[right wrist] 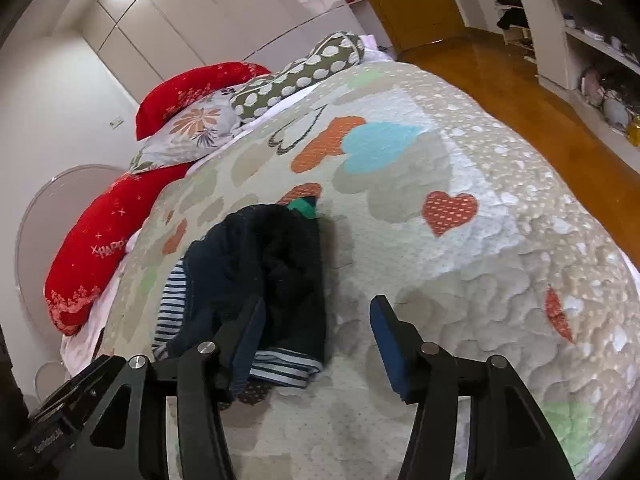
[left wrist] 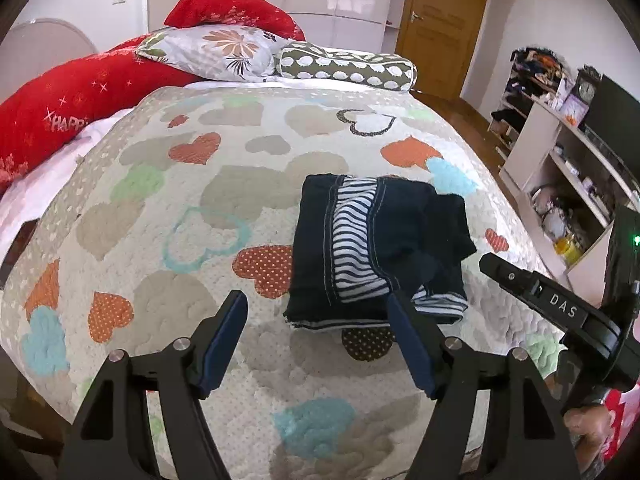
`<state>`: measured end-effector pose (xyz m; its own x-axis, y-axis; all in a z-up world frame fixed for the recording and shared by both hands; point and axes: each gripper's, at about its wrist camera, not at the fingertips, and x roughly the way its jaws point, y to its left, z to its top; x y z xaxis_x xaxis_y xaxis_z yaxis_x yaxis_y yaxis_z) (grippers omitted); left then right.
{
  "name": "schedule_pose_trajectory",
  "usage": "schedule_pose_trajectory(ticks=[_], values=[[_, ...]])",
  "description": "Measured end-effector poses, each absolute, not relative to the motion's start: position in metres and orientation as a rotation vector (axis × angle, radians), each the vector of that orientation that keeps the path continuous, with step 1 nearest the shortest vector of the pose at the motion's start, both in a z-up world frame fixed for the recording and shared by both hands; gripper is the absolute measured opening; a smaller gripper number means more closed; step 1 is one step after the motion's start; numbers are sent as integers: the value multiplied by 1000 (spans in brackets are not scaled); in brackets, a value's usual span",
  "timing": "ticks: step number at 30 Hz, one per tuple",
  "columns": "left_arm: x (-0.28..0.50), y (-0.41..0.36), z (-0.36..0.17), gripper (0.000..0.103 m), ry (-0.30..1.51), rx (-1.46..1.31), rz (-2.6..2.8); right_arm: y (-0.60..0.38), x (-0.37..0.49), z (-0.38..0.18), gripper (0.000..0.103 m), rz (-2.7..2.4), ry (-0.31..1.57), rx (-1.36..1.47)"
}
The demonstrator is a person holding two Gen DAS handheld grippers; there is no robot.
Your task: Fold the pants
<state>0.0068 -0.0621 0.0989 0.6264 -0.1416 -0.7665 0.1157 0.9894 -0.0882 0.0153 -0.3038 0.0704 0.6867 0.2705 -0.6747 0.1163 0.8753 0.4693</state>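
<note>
Pants lie folded in a dark bundle with striped lining showing, on the quilt of the bed, pillows at the far end. Left claw is open and empty, just short of the near edge of the bundle. Right claw is open too, gripping nothing, its left finger over the bundle's edge.
</note>
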Motion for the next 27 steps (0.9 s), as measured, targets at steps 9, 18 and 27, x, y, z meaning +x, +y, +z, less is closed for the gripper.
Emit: schedule_pose_trajectory(ticks=[9, 18, 27], values=[[1, -66, 102, 72, 837, 77, -75, -303, 21, 58, 60, 75, 857, 521], [3, -69, 97, 72, 856, 102, -75, -298, 19, 64, 62, 73, 841, 496], [5, -67, 93, 72, 876, 91, -81, -298, 18, 61, 63, 66, 852, 503]])
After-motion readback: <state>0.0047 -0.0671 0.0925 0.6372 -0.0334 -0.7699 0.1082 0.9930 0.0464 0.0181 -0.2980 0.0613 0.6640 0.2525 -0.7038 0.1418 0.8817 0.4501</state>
